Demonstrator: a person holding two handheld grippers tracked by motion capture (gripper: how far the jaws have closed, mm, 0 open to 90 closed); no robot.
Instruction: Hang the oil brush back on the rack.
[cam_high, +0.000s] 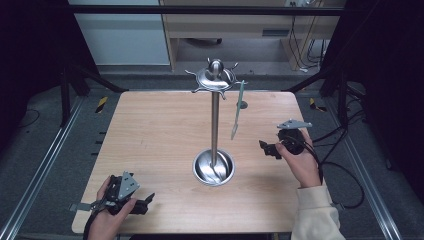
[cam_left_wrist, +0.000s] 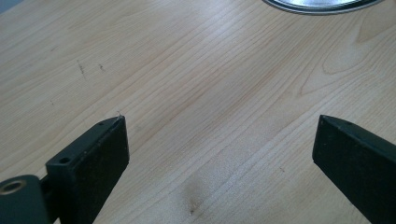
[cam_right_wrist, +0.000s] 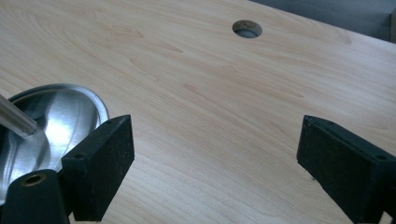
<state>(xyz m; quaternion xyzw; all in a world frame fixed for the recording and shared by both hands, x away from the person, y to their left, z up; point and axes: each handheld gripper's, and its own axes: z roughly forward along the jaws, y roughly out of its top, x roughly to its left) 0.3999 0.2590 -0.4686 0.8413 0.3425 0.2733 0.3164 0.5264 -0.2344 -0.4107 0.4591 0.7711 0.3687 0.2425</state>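
Note:
A steel utensil stand (cam_high: 215, 125) rises from the middle of the wooden table (cam_high: 150, 130), with a round dish base (cam_high: 214, 167) and a ring of hooks (cam_high: 215, 77) at the top. One flat utensil (cam_high: 237, 111) hangs from a hook on its right side. My left gripper (cam_high: 145, 204) rests open near the front left edge, jaws wide over bare wood (cam_left_wrist: 210, 121), the base rim (cam_left_wrist: 322, 4) far ahead. My right gripper (cam_high: 267, 149) is open to the right of the base, its jaws empty, the dish base (cam_right_wrist: 56, 116) at its left.
A round cable hole (cam_high: 243, 104) (cam_right_wrist: 247, 28) sits in the tabletop behind the stand. Black frame bars and cables flank the table; a cabinet stands beyond the far edge. Bare wood lies on the left half of the table.

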